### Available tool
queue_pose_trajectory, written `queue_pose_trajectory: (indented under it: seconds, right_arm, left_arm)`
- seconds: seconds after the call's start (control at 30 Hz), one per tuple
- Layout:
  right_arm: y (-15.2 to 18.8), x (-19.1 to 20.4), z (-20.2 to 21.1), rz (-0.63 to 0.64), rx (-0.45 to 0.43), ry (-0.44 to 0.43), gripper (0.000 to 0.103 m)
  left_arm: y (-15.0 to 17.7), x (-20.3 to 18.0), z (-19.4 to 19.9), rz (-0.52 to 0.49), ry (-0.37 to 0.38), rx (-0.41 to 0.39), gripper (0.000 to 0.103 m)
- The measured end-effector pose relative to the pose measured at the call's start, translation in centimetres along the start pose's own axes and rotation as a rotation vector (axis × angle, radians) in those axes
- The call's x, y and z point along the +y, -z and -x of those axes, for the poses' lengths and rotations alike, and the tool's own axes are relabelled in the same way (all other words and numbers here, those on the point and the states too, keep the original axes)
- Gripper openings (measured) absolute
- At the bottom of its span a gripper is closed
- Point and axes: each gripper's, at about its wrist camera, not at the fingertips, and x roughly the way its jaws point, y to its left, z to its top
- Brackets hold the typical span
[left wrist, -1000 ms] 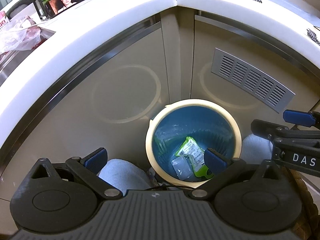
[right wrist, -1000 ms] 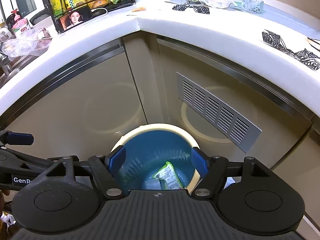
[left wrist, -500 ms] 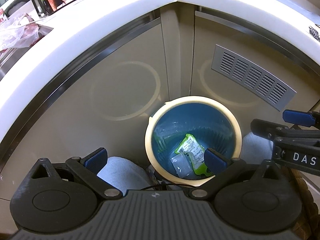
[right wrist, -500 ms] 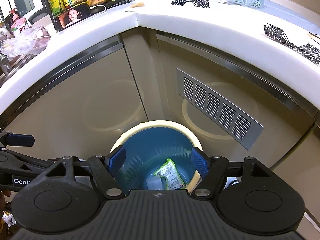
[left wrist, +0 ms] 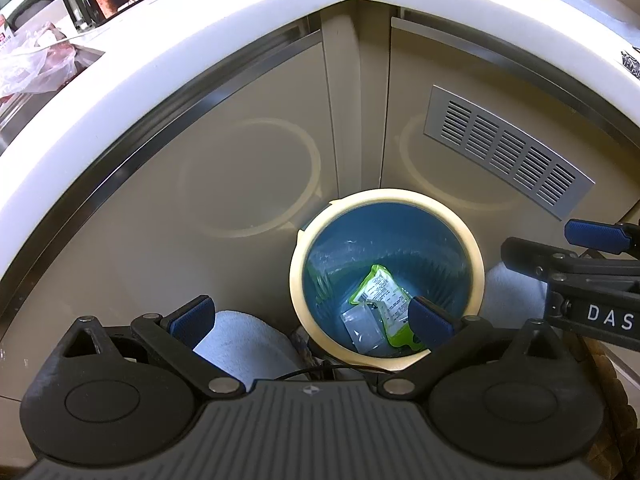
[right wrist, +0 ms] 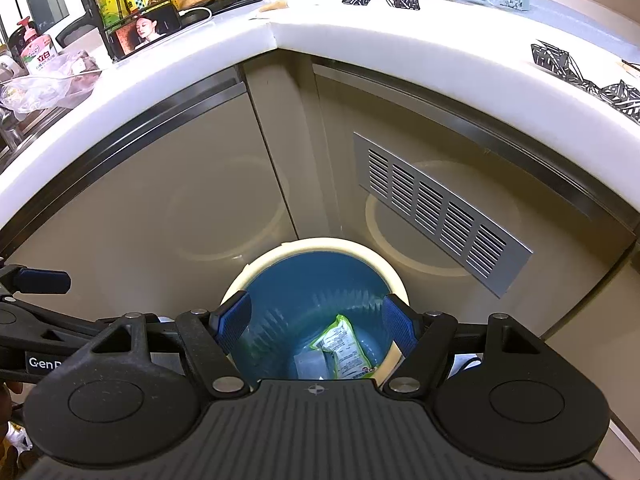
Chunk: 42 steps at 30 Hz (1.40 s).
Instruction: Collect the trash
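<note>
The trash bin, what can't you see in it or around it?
- Trash bin bottom, right wrist view: the near part sits behind the right tongs body.
- Green packet, left wrist view: its lower end is behind a left tongs pad; the print is too small to read.
- Clear wrapper: contents unclear.

A round bin [left wrist: 297,280] with a cream rim and blue liner stands upright on the floor, in the inner corner where the 2 cabinet runs meet under the counter. Inside, at the bottom, lie 2 pieces of trash: a green packet [left wrist: 382,292] with a white printed label, lying flat and slanted, and a small clear pouch [left wrist: 360,325] touching its left edge.
</note>
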Motion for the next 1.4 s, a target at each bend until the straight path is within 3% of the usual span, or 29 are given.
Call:
queue_pose_trajectory:
  seconds: [0.4,0.63,1.0,1.17,1.4]
  right_arm:
    - [-0.1,-0.3,0.0,-0.005,0.000,-0.009,0.075]
    - [-0.6,-0.8,1.0,-0.009,-0.052,-0.018,0.076]
    - [-4.3,-3.0,5.4,-0.033,-0.269,-0.061,0.080]
    - [-7.5,-5.6,7.5,-0.054,-0.394,-0.034,0.084]
    - [-11.3,-8.9,7.8,-0.087,-0.478,0.007,0.084]
  left_arm:
    - [0.1,0.0,-0.2,0.002,-0.003,0.006,0.103]
    - [-0.6,0.7,0.2,0.023,-0.030,-0.013,0.103]
    - [-4.5,2.3,2.9,0.062,-0.064,-0.134,0.103]
    - [-6.2,2.6,3.5,0.076,-0.058,-0.153,0.103]
    - [-7.1,2.7,4.1,0.085,-0.068,-0.159,0.103]
